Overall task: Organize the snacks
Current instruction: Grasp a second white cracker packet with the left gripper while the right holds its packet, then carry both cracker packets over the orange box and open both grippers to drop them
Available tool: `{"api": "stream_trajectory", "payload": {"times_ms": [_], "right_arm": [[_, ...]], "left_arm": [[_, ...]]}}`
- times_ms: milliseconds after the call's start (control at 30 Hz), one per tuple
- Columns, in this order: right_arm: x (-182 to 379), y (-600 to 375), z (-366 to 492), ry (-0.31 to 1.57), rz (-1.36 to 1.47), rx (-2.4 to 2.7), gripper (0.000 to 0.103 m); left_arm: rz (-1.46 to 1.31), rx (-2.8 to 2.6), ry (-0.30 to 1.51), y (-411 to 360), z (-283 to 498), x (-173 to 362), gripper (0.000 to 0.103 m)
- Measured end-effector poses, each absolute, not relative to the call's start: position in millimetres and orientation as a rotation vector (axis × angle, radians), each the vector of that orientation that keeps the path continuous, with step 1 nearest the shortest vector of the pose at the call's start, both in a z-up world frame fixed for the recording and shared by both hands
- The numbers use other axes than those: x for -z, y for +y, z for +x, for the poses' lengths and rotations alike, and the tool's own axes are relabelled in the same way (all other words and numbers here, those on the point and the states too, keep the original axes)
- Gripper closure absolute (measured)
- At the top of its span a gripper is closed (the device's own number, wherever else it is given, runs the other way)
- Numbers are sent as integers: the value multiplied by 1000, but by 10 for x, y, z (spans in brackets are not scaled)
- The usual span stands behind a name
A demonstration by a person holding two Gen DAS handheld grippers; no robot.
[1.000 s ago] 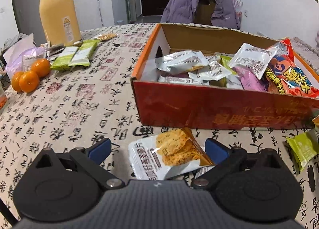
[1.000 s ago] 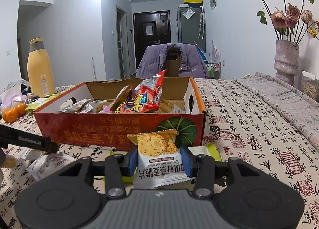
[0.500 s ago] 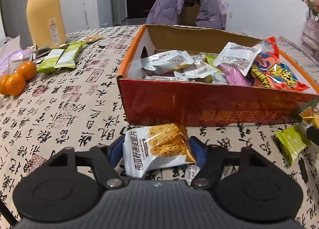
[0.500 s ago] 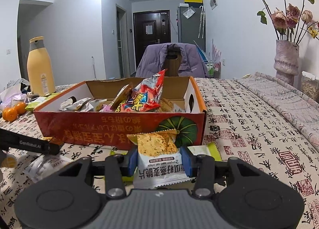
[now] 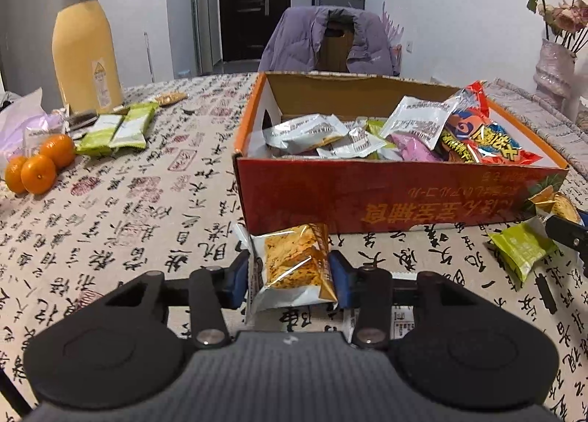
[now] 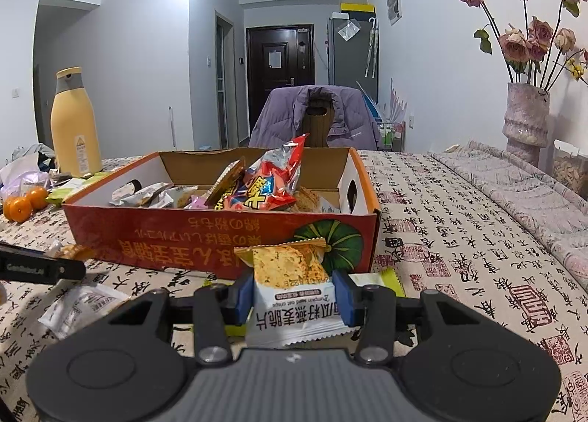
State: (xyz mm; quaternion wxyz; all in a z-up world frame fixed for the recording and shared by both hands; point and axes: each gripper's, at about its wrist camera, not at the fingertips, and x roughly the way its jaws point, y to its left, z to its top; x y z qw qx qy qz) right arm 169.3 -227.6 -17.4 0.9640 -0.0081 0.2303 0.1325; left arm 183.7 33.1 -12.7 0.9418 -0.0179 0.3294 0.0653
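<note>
A red cardboard box with several snack packets in it stands on the table; it also shows in the right wrist view. My left gripper is shut on a white and gold cracker packet, held just above the table in front of the box's near left corner. My right gripper is shut on a similar cracker packet, in front of the box's near right corner. A green packet lies on the table under the right gripper. A white packet lies on the table below the left gripper.
A tall yellow bottle, tangerines and green snack bars sit at the table's left. A chair with a purple jacket stands behind the box. A vase of dried roses stands at the right.
My left gripper closed on the cracker packet and lifted it off the table, turning it more upright. My right gripper held its packet still.
</note>
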Motion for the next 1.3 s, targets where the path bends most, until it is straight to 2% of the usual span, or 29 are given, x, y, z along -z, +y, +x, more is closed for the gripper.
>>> {"api": "stream_trajectory", "payload": {"times_ms": [533,900,1300], "right_arm": [[6,-2244,1540,394,-5,-315,59],[-251,-2171,1670,325,-6,-304,59],[-477,-2102,2173,319,-5,-262,59]], "left_arm": [[13,-40,512,110,1556,-261,58],[53,1,452,-145,1798,-528,57],[88,-33,436,-264,2275,-684,57]]}}
